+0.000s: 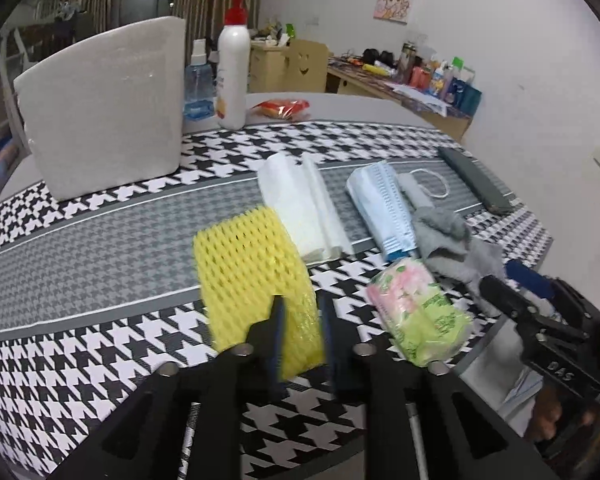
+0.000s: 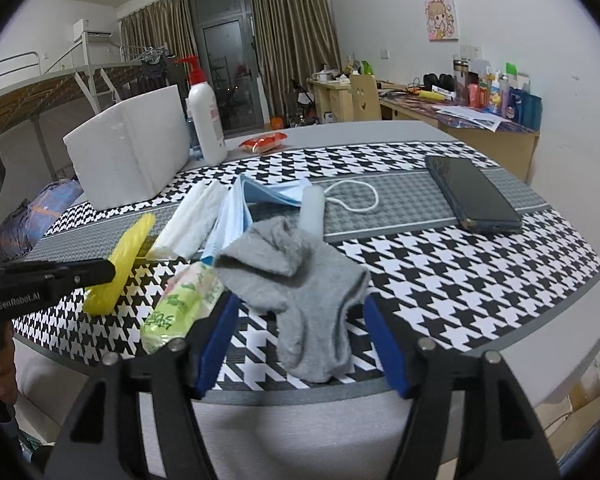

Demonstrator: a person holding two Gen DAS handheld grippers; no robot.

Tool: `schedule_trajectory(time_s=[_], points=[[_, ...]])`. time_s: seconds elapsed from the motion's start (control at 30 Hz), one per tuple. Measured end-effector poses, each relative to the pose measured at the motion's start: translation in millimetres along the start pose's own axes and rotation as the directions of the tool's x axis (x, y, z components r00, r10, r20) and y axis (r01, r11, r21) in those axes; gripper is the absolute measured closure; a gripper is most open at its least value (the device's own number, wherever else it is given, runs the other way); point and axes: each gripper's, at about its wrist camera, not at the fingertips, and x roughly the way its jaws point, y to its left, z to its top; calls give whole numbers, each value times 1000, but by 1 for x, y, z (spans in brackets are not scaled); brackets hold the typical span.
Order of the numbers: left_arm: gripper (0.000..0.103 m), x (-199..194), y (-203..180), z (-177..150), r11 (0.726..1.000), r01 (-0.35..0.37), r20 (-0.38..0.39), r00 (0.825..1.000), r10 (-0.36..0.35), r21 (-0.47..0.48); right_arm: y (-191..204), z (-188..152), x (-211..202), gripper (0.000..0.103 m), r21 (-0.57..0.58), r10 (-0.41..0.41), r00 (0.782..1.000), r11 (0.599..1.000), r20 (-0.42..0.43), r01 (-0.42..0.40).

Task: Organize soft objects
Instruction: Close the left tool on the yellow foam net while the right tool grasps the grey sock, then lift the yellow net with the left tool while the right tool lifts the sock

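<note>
- On the houndstooth worktop (image 2: 440, 264), soft items lie in a rough row; landmark = white foam block (image 1: 104, 120) at the far side.
- Left claw (image 1: 300, 308): jaws clamped on the near end of the yellow foam net (image 1: 248, 276). Net looks lifted and tilted off the cloth, judged from its raised edge in the right wrist view (image 2: 120, 256); likely being carried to a spot in the row.
- Right claw (image 2: 300, 320): jaws wide apart, straddling the toe end of the grey sock (image 2: 300, 280), not touching it. Reads as lined up for a pinch on the sock.
- Sock lies crumpled, nearer the camera than the foam block, its cuff overlapping the blue face masks (image 2: 236, 216).
- White folded tissue (image 1: 304, 204) sits flat just nearer than the foam block, beside the masks; both look already laid parallel.
- Green-pink tissue pack (image 1: 416, 312) is touching the sock's side, nearest the worktop edge.
- Dark phone (image 2: 472, 196) lies well apart from the foam block, not a soft item, likely left alone.
- Lotion pump bottle (image 2: 206, 120) stands just beside the foam block; red snack packet (image 2: 264, 142) lies near the bottle.
- Risk: net is light and springy, thin grip could slip.
</note>
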Motion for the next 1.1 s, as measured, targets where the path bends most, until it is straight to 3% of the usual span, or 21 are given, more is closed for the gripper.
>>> schedule_trajectory(time_s=[0.07,0.1,0.33,0.47,0.53,0.67,0.83,0.9,1.07,1.1], points=[[44,0,1,-1,1000,-11,12,1000,11,-6,1,1,-1,33,1,5,1000,1000,0,-5],[40,-2,1,-1,1000,-14,25,1000,14,-3,1,1,-1,33,-2,6,1000,1000,2,-6],[40,13,10,0,997,-82,-10,997,82,-17,0,5,2,33,-3,4,1000,1000,3,-4],[40,18,3,0,996,-91,-4,996,91,23,-1,7,6,33,0,8,1000,1000,-5,-8],[44,22,0,-2,992,-115,3,993,115,44,-1,8,7,33,4,11,1000,1000,-5,-11],[65,23,2,-3,988,-146,17,989,145,50,1,10,8,33,-1,14,1000,1000,-9,-14],[79,17,12,-4,992,-120,34,992,119,33,5,7,10,33,-11,11,1000,1000,-23,-11],[91,11,13,-4,992,-118,43,992,117,36,6,4,13,33,-16,1,999,1000,-37,-2],[92,5,16,-7,998,-62,58,996,61,19,7,1,23,34,-24,-25,997,999,-69,24],[92,3,16,-8,999,-44,57,997,43,17,6,1,23,38,-18,-29,997,999,-70,28]])
